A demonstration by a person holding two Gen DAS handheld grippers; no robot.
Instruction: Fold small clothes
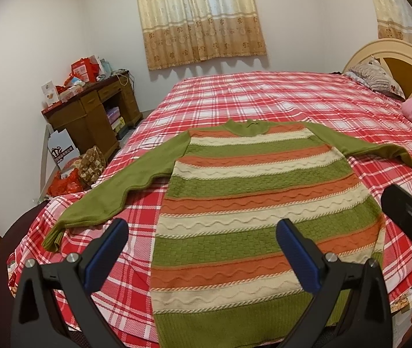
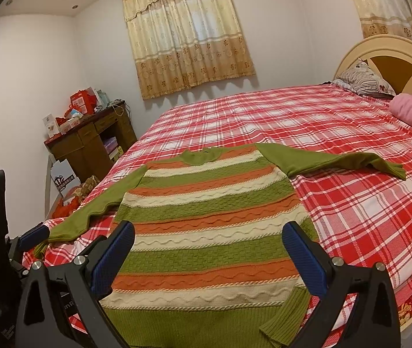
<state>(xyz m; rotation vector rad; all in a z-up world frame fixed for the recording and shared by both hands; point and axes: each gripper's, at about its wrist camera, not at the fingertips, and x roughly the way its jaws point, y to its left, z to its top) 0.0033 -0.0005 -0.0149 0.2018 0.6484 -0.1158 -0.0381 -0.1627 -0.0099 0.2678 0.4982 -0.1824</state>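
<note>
Sweater [image 1: 252,203], striped green, orange and cream, is spread flat on the plaid bed [image 1: 263,95], filling the centre and lower half of both frames, collar toward the top. Both green sleeves are stretched outward, one to the lower left, one to the right. In the right wrist view the hem corner at lower right is seen turned up. The left gripper [image 1: 203,249] is held above the hem with jaws wide, nothing between them. The right gripper [image 2: 208,249] is likewise spread wide and empty. A desk [image 1: 90,116] is seen at left, curtains [image 1: 200,17] at upper centre, a pillow [image 1: 377,76] at upper right.
</note>
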